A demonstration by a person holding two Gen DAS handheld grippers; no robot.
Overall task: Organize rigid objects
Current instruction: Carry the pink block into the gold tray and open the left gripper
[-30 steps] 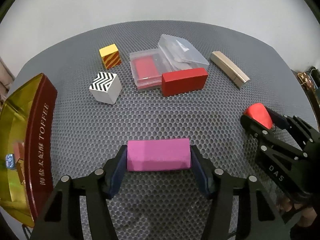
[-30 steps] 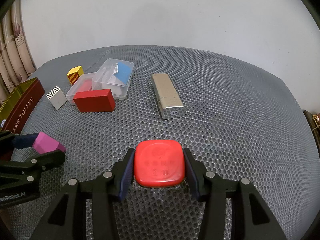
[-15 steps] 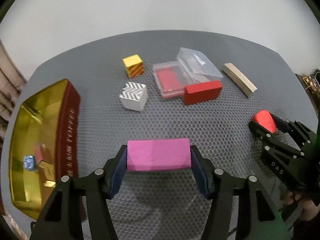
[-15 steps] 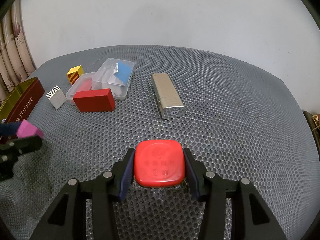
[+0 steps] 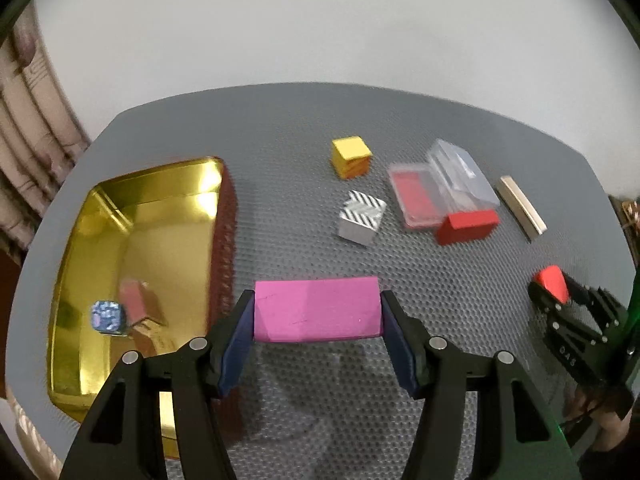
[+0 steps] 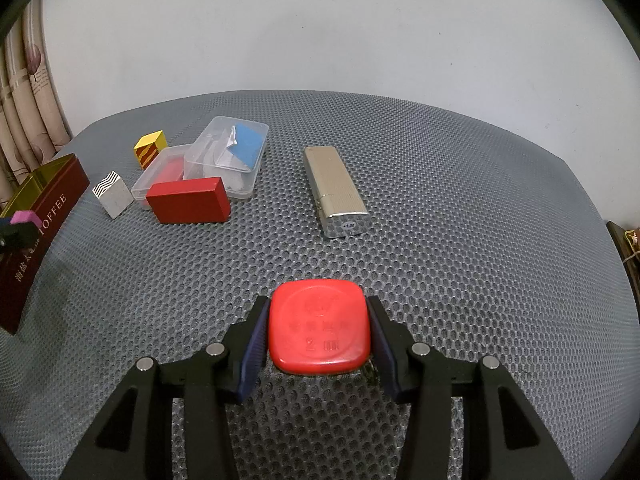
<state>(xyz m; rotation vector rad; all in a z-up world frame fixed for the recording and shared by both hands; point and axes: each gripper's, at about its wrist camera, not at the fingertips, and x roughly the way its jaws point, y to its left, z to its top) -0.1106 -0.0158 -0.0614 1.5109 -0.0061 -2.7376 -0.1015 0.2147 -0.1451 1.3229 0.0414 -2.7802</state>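
Note:
My left gripper (image 5: 317, 316) is shut on a pink block (image 5: 316, 310), held above the grey mat just right of the gold-lined tin (image 5: 100, 208), whose red side reads TOFFEE (image 6: 44, 216). Small blocks lie inside the tin, among them a blue patterned cube (image 5: 106, 317). My right gripper (image 6: 318, 338) is shut on a red rounded-square case (image 6: 318, 330) low over the mat near its front; it appears at the right edge of the left wrist view (image 5: 554, 286). The pink block (image 6: 25, 218) shows at the left edge of the right wrist view.
On the mat lie a yellow striped cube (image 5: 351, 157), a black-and-white zigzag cube (image 5: 362, 216), a red block (image 6: 188, 199), two clear plastic boxes (image 6: 226, 158) and a gold lighter-like case (image 6: 334, 192). A curtain (image 6: 24, 92) hangs at the left.
My left gripper rose and moved left with the pink block, so the tin's open interior came into view. The right gripper and its red case stayed put.

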